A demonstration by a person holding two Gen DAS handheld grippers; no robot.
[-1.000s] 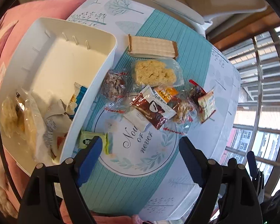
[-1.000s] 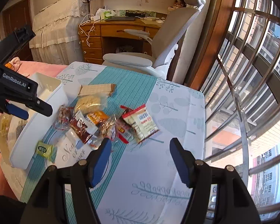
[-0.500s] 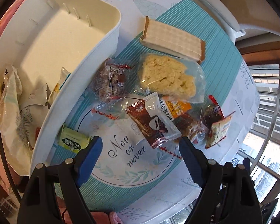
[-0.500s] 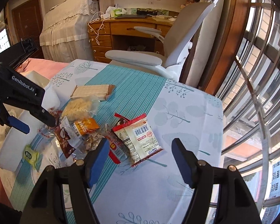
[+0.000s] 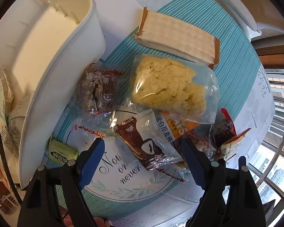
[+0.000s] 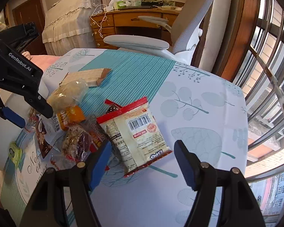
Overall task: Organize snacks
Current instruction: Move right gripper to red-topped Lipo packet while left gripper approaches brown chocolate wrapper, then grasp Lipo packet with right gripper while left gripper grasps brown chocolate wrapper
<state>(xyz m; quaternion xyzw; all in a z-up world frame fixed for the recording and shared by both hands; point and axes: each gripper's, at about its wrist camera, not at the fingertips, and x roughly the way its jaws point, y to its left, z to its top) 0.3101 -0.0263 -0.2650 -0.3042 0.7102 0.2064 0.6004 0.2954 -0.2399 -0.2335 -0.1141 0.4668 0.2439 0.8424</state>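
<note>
Left wrist view: the left gripper [image 5: 143, 156] hangs over the snack pile with its jaws spread and nothing pinched. Between the blue pads [image 5: 92, 158] lies a brown-and-clear wrapped snack [image 5: 142, 141], long axis running diagonally from upper left to lower right. Above it sits a clear bag of pale crumbly cake [image 5: 170, 89], and beyond that a beige wafer pack [image 5: 178, 37], long axis slanting down to the right. A dark brown candy pack [image 5: 97, 92] lies against the wall of the white bin [image 5: 53, 79], which holds several wrappers at its near end. A small green sachet [image 5: 61, 153] rests beside the bin's foot. All lie on a teal-striped tablecloth [image 5: 236, 62].

Right wrist view: the right gripper [image 6: 142, 155] also stands spread, holding nothing. A red-edged cream packet [image 6: 136, 132] lies barcode side up between its pads, long axis running upper left to lower right, on the cloth at the pile's right edge. An office chair [image 6: 187, 24] stands behind the table.
</note>
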